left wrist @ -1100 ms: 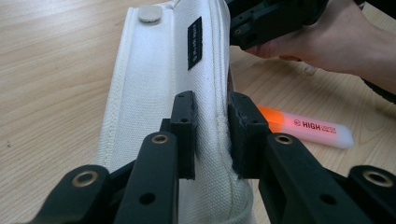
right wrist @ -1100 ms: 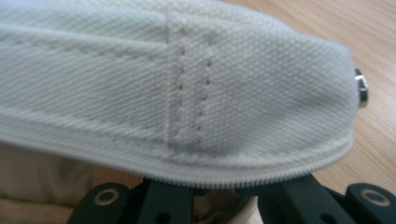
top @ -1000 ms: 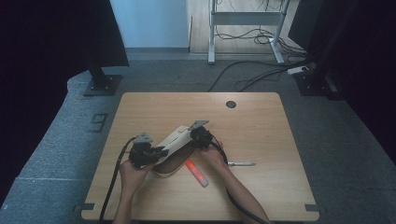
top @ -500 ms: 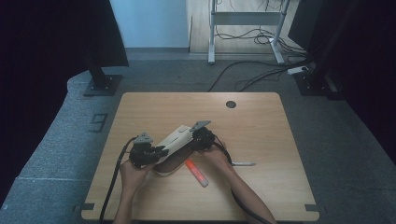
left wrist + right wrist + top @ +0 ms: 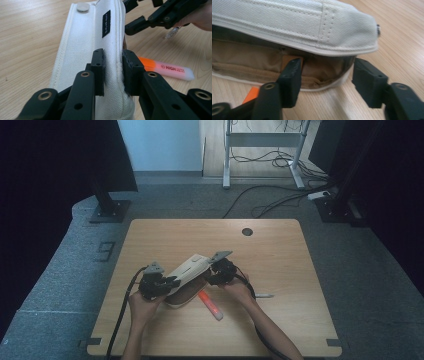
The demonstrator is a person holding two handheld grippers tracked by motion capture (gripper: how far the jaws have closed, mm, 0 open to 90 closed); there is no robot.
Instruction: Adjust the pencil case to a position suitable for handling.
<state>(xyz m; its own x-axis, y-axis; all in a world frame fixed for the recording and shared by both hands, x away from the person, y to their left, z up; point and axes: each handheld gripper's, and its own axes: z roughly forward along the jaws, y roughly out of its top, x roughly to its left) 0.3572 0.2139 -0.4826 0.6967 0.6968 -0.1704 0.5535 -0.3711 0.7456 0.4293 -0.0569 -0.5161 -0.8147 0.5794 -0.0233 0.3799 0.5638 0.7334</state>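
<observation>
On the wooden surface [image 5: 280, 270], centre-left of the high view, the white pencil case [image 5: 87, 45] is gaping. The left gripper [image 5: 113, 72] is pinching its flap; the right gripper [image 5: 325, 80], jaws just opening empty, is risking snagging the lining, nudging the orange highlighter [image 5: 166, 70].

White pencil case [image 5: 186, 272], unzipped, flap raised

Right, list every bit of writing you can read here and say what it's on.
"HIGH" on the orange highlighter; the smaller line beside it is too small to read.
Black label on the white pencil case: lettering too blurred to read.
</observation>
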